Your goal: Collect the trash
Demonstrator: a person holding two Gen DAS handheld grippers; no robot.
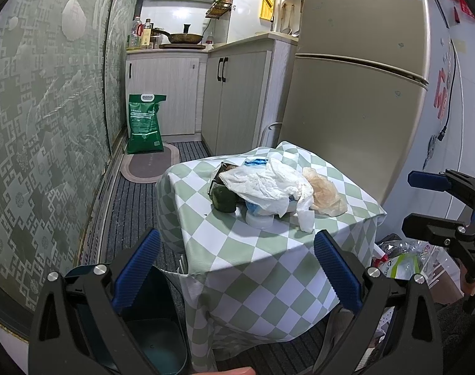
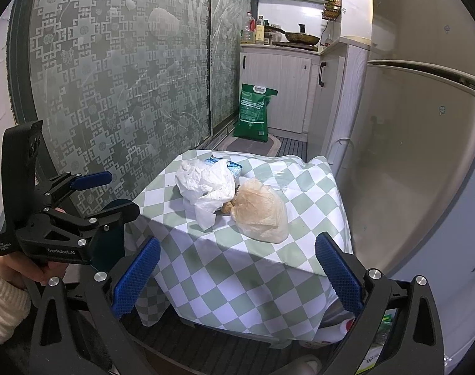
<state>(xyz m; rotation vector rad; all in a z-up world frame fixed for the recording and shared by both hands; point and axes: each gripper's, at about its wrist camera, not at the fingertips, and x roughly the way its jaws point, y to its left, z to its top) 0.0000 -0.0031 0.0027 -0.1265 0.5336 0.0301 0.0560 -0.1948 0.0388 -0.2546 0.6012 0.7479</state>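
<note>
A pile of trash lies on a small table with a green-and-white checked cloth. It holds a crumpled white plastic bag, a tan plastic bag, a dark green lump and a white lid. In the right wrist view the white bag and the tan bag sit on the same cloth. My left gripper is open and empty, short of the table's near edge. My right gripper is open and empty, also short of the table; it shows at the right in the left wrist view.
A dark teal bin stands on the floor left of the table. A beige fridge stands right behind it, a patterned glass door at left. A green sack leans on the far cabinets. Packaging lies right of the table.
</note>
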